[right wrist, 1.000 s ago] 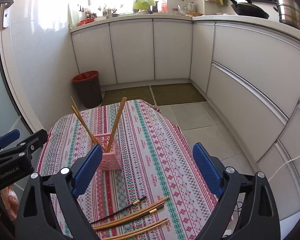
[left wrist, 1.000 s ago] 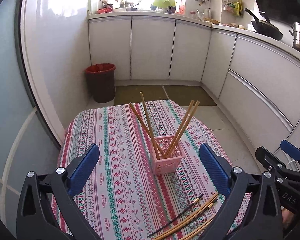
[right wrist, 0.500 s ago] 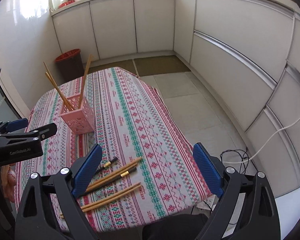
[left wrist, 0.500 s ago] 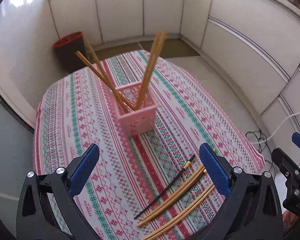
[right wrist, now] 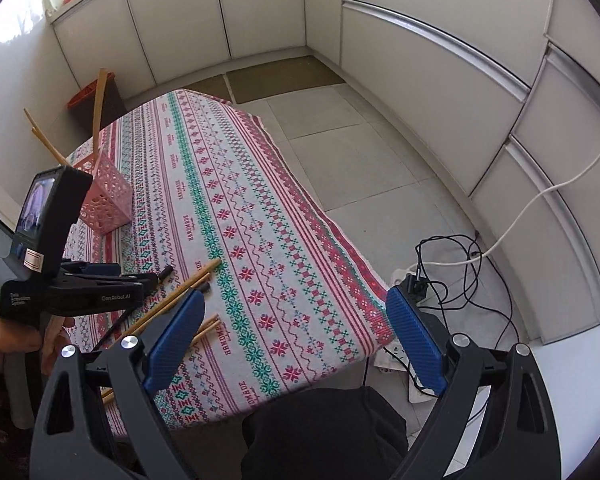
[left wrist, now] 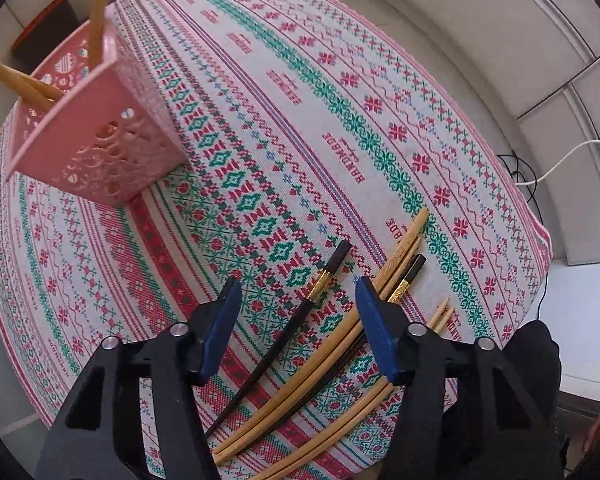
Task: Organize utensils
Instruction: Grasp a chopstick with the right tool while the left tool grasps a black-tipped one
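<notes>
A pink lattice basket [left wrist: 100, 152] stands on the patterned tablecloth [left wrist: 340, 120] with wooden chopsticks [left wrist: 96, 8] leaning in it. Loose chopsticks lie near the table's front edge: a black one with a gold band [left wrist: 300, 320], long bamboo ones [left wrist: 400, 256], a second black one [left wrist: 410, 276] and a pale pair [left wrist: 440, 316]. My left gripper [left wrist: 298, 300] points straight down over them. Its jaws are closing with the black gold-banded chopstick between them, and the pads are not touching it. My right gripper [right wrist: 296, 300] hovers open over the cloth's right part with nothing between its fingers.
A hand [right wrist: 12, 340] holds the left gripper's handle at the left of the right wrist view. A power strip with tangled cables [right wrist: 412, 280] lies on the tiled floor right of the table. White cabinets ring the room, and a red-lined bin [right wrist: 88, 96] stands behind the basket.
My left gripper has dropped and tipped down over the loose chopsticks, and its jaws have narrowed around the black one. The right gripper has sunk and tilted downward, still wide open.
</notes>
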`<control>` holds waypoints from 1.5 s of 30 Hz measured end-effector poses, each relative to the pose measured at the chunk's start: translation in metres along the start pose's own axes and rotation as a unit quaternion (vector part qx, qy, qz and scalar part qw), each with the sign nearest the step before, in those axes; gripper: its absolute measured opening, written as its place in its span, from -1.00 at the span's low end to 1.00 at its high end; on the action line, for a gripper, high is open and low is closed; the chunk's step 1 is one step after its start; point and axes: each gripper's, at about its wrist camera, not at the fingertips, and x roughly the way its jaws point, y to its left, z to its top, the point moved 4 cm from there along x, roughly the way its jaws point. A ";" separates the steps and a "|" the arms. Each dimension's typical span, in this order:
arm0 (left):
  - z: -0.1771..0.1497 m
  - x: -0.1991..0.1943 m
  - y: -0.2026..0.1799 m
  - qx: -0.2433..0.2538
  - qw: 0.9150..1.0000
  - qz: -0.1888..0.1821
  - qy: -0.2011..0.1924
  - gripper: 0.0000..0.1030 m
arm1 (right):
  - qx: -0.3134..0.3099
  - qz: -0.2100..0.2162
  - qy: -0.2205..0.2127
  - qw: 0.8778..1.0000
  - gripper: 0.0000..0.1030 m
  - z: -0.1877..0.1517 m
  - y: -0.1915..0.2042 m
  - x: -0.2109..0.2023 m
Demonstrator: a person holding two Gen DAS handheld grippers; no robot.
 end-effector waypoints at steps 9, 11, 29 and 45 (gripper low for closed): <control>-0.002 0.018 -0.002 0.025 0.999 0.021 0.017 -0.60 | 0.024 -0.007 0.025 0.999 0.73 0.004 -0.008 0.018; -0.003 0.018 0.003 0.022 1.000 0.013 0.009 -0.74 | 0.023 -0.007 0.031 0.999 0.73 0.006 -0.004 0.022; -0.050 -0.070 0.052 -0.007 0.994 0.011 -0.111 -0.87 | 0.130 0.055 0.213 0.967 -0.58 -0.008 0.067 0.119; -0.054 -0.078 0.067 -0.029 0.991 0.007 -0.129 -0.88 | 0.163 0.051 0.235 0.957 -0.71 -0.008 0.092 0.147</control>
